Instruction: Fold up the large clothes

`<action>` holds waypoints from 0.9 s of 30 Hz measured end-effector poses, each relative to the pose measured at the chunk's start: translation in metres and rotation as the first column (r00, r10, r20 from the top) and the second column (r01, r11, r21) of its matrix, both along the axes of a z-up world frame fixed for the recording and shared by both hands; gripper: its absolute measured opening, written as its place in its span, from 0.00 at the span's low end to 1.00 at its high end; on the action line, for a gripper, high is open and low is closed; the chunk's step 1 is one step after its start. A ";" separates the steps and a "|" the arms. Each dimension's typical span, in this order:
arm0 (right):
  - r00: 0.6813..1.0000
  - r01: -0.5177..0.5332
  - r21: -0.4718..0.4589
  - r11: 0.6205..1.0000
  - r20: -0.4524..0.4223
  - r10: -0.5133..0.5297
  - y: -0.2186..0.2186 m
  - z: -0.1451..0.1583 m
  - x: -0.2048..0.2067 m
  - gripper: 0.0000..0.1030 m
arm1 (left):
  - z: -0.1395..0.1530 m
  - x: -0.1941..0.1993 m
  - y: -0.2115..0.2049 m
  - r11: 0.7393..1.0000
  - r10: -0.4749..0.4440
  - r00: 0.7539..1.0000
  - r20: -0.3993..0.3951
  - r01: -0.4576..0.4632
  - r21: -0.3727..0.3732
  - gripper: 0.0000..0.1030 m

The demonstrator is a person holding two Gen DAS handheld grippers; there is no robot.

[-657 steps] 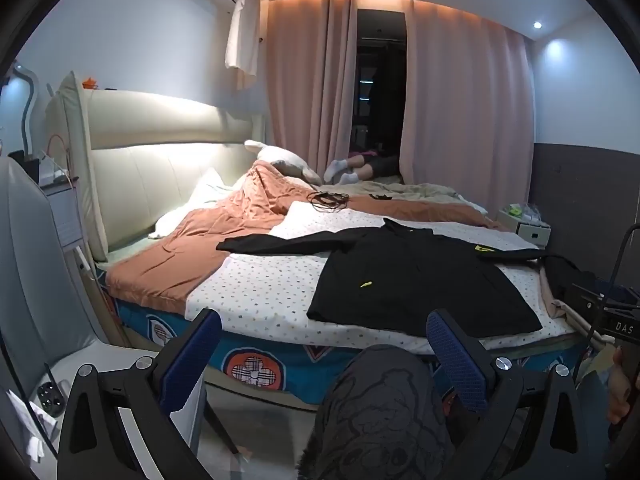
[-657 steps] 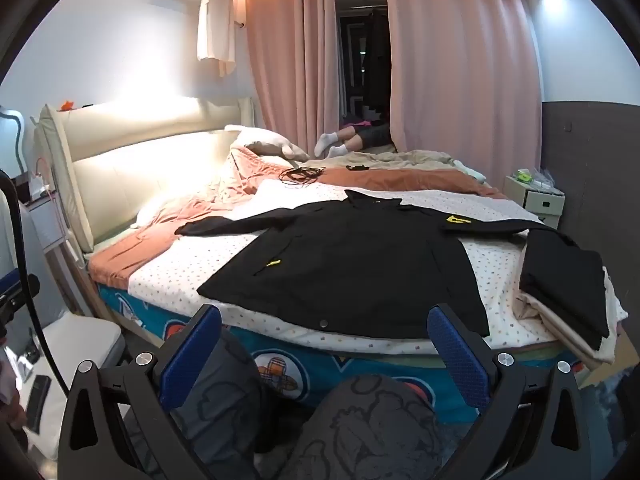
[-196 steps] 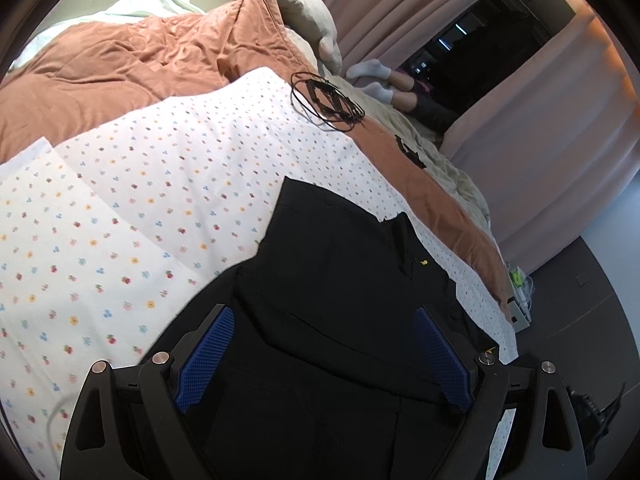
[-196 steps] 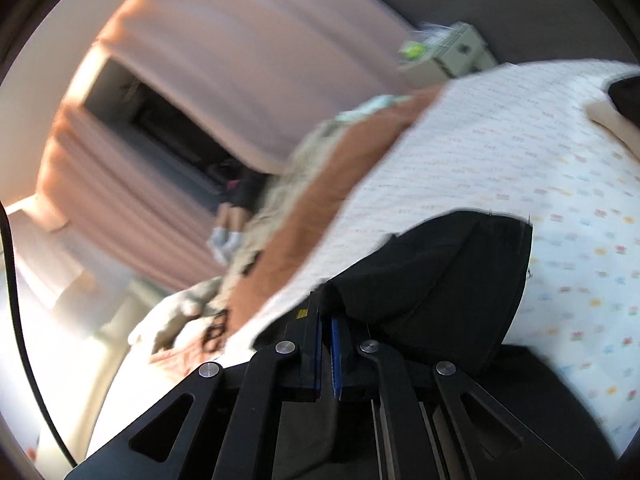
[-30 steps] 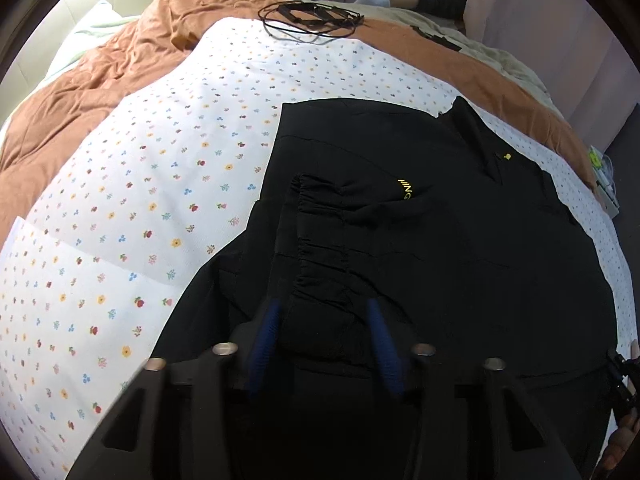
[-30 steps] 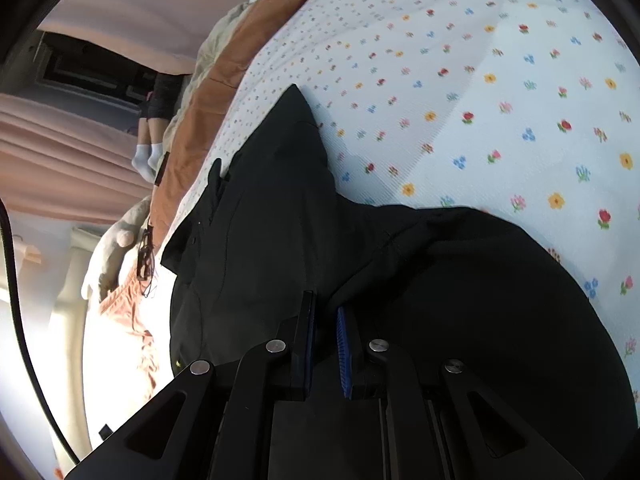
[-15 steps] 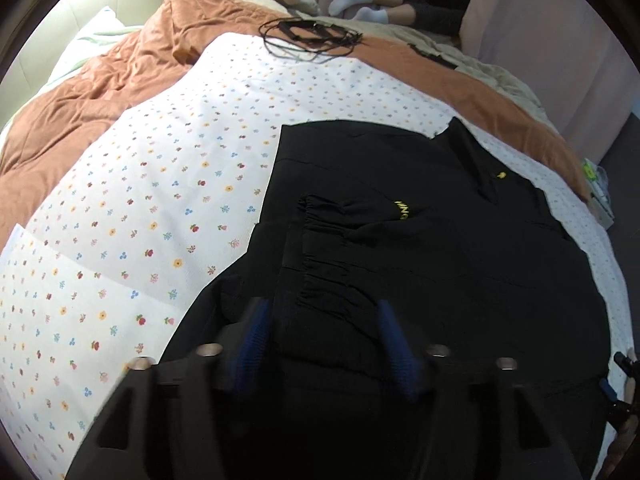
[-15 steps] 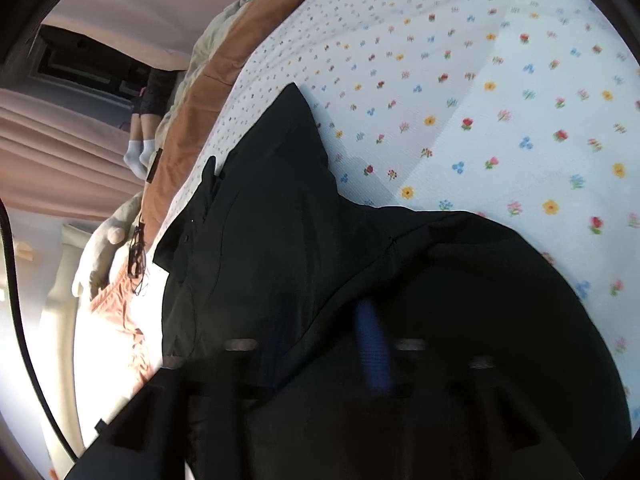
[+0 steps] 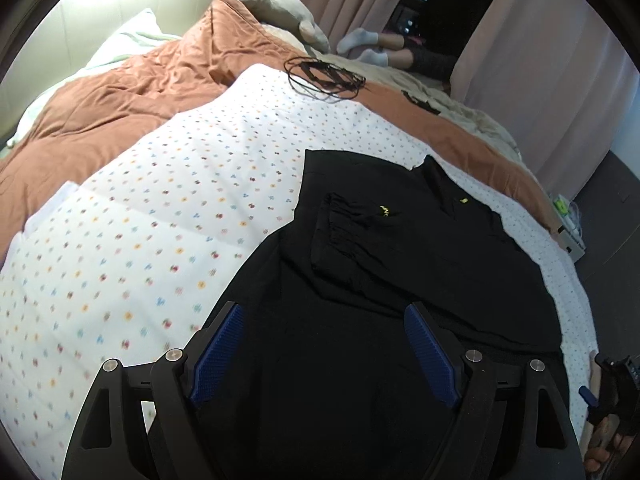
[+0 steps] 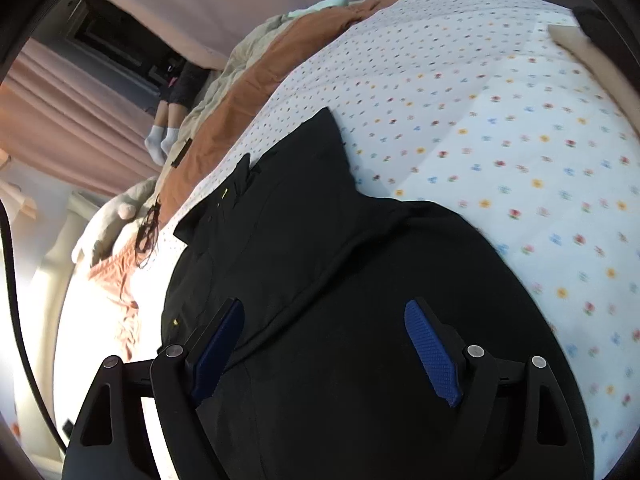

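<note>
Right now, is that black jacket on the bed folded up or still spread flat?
Partly folded. The black jacket has a sleeve laid across its body, gathered cuff up; no arm sticks out over the floral sheet.

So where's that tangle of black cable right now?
The black cable lies at the far edge of the flowered sheet in the left wrist view, beside the rust-orange blanket and well beyond the black jacket.

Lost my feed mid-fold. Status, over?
Left gripper and right gripper open, jaws just opened, nothing gripped. Black jacket flat on bed, sleeves folded in. Cable coil far off, not in way.
</note>
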State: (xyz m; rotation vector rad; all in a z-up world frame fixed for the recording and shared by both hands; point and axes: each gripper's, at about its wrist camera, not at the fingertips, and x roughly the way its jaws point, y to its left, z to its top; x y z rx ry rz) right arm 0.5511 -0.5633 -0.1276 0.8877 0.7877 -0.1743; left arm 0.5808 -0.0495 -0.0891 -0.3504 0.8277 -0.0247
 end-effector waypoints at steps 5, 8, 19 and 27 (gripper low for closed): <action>0.999 0.032 -0.057 0.998 0.043 -0.029 0.002 0.015 -0.043 0.80 | 0.014 -0.039 -0.002 1.000 -0.018 0.999 0.037 0.018 -0.004 0.81; 0.997 0.062 -0.081 0.995 0.050 -0.058 0.003 0.018 -0.073 0.80 | 0.017 -0.065 -0.002 0.999 -0.044 0.997 0.059 0.044 -0.004 0.81; 0.985 0.143 -0.142 0.980 0.112 -0.128 0.013 0.032 -0.177 0.80 | 0.039 -0.158 0.019 0.997 -0.059 0.990 0.124 0.065 -0.040 0.81; 0.992 0.078 -0.203 0.976 0.109 -0.057 0.023 0.039 -0.238 0.80 | 0.046 -0.212 0.047 0.998 -0.030 0.990 0.137 0.037 -0.049 0.81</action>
